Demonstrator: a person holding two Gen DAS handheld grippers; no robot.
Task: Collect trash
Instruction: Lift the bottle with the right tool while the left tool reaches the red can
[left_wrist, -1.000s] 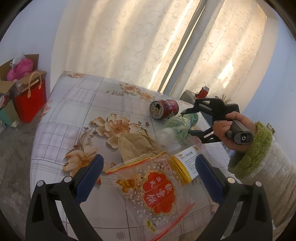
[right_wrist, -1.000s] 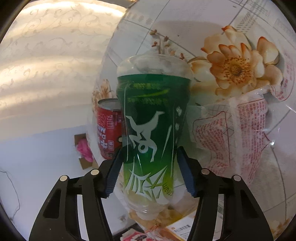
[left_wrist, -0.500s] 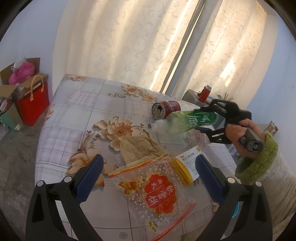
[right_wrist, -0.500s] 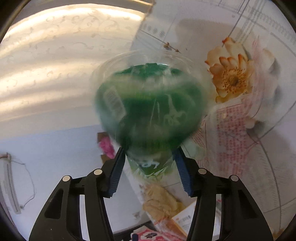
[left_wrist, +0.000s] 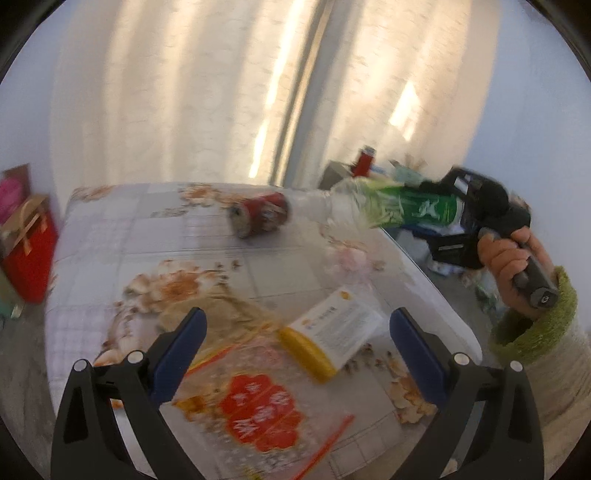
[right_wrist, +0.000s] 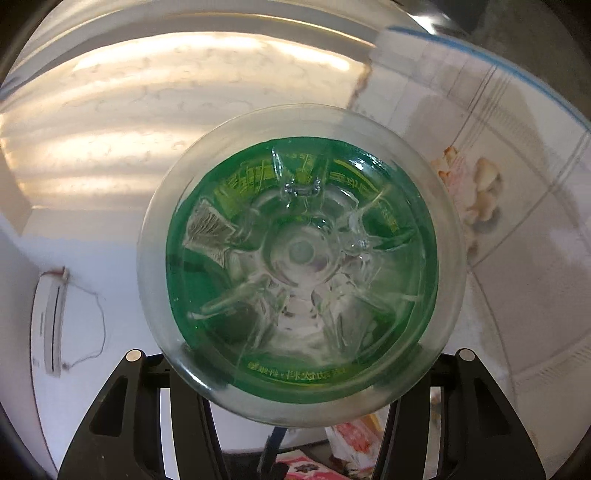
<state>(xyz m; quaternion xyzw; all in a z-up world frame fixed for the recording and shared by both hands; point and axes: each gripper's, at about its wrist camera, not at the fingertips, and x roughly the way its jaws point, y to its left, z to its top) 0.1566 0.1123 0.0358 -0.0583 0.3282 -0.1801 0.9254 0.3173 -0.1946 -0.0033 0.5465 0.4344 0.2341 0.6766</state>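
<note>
Green-labelled clear plastic bottle (left_wrist: 399, 208) horizontal above table edge, red can (left_wrist: 260, 214) on its side

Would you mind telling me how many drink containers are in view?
2: a red can lying on the table, and a green bottle in the right gripper.

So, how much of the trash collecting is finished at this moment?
Nothing visibly binned yet. In hand: the right tongs hold the green bottle lifted off the table. Left: the red can, the snack bag, the yellow-edged box and brown paper. The left tongs are open and empty.
</note>
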